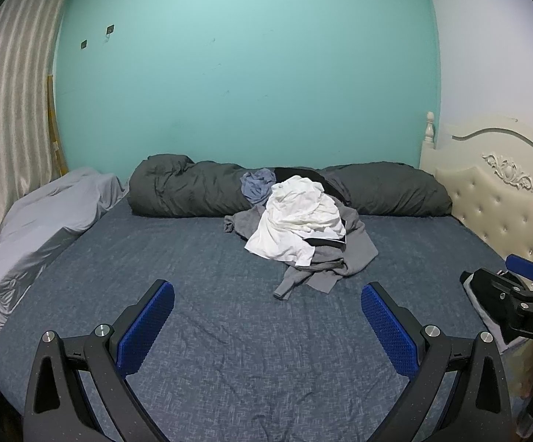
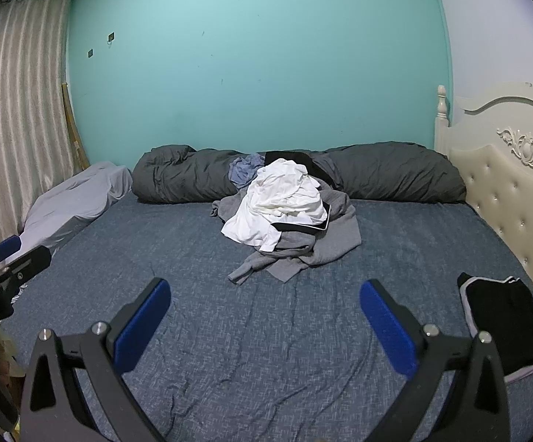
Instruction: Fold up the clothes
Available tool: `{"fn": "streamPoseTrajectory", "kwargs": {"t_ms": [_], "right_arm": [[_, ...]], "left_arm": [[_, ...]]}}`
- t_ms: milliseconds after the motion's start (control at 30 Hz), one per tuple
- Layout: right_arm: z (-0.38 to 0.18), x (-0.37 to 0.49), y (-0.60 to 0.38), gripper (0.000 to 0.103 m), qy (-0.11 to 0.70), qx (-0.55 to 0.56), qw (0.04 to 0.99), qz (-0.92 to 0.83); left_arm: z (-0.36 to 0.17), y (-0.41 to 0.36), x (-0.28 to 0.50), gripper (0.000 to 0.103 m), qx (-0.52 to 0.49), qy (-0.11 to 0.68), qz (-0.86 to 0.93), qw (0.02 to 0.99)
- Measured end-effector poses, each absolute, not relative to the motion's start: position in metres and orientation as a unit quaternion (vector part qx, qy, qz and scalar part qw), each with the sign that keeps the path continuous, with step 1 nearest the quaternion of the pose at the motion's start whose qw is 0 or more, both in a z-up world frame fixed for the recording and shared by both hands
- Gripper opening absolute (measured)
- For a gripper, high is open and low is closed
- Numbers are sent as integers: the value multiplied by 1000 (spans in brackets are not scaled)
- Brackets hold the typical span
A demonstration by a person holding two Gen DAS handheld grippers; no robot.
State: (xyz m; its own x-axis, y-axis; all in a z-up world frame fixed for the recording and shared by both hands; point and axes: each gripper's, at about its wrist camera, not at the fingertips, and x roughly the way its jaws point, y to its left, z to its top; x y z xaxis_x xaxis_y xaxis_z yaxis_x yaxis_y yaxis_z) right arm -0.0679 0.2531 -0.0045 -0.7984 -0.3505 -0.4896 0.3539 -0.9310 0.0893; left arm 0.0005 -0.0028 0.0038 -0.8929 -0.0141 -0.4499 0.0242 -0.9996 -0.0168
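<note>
We hold the left hand-held gripper (image 1: 266,326) and right hand-held gripper (image 2: 264,322) spread wide and empty above the bed (image 1: 211,331). The clothes (image 1: 299,228) lie in a rumpled heap, white shirt (image 1: 296,217) uppermost, against the rolled duvet (image 1: 178,191) at the far edge. Bare sheet stretches between us and the heap, with a folded black garment (image 2: 502,331) near the headboard (image 2: 505,199).
</note>
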Motion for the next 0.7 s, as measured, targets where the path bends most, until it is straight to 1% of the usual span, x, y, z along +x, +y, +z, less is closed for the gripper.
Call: {"fn": "streamPoseTrajectory", "kwargs": {"t_ms": [700], "right_arm": [[-4, -69, 250, 103, 1, 268, 192, -944]], "left_arm": [[3, -4, 0, 103, 231, 11, -973, 16]]}}
